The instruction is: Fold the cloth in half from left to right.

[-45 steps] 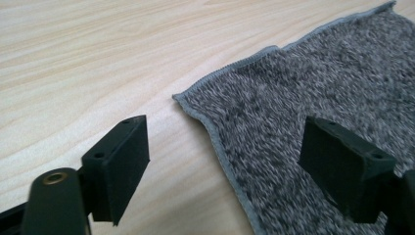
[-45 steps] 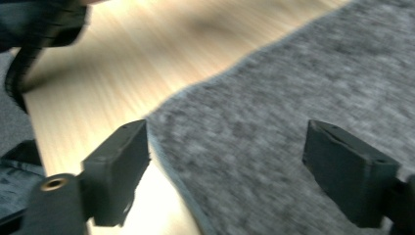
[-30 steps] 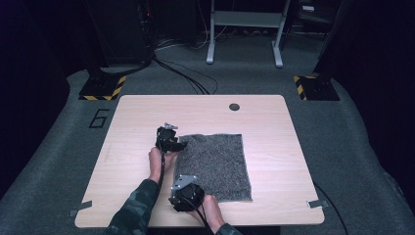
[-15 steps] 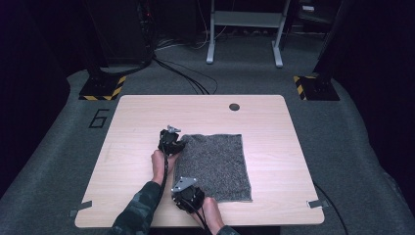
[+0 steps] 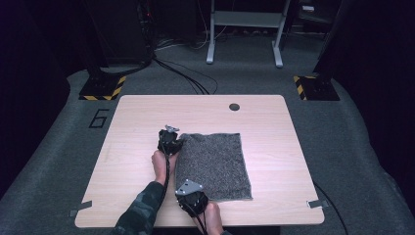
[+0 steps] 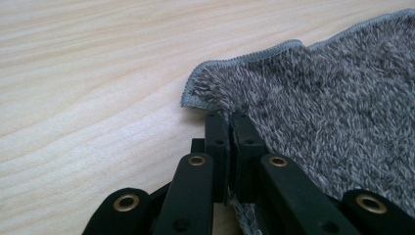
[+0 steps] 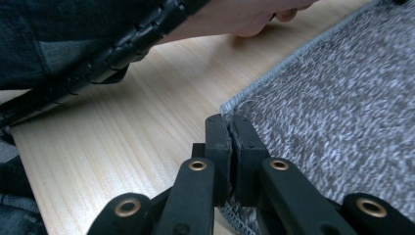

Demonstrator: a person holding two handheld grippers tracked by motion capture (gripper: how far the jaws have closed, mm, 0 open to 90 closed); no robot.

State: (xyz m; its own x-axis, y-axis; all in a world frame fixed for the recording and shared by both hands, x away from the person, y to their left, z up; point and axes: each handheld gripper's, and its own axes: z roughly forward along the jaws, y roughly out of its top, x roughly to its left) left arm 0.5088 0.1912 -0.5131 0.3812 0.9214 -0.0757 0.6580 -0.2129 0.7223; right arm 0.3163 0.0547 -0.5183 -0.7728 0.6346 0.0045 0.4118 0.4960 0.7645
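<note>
A grey fleecy towel (image 5: 213,164) lies flat in the middle of the wooden table (image 5: 274,127). My left gripper (image 5: 169,139) sits at the towel's far left corner. In the left gripper view the gripper (image 6: 229,120) is shut on the towel's (image 6: 333,107) hemmed edge, just behind the curled corner (image 6: 195,93). My right gripper (image 5: 192,200) is at the near left corner, by the table's front edge. The right gripper view has that gripper (image 7: 228,123) shut on the towel's (image 7: 333,98) edge, with hem showing under the jaws.
A dark round hole (image 5: 234,106) marks the table's far side. The left forearm (image 7: 98,54) and its cable lie on the wood left of the towel. Bare table lies to the left, right and far side. Floor cables (image 5: 186,78) and a stand (image 5: 244,34) are beyond the table.
My right gripper has slid slightly toward the table's front edge. The left gripper has hardly moved, and the towel stays flat.
</note>
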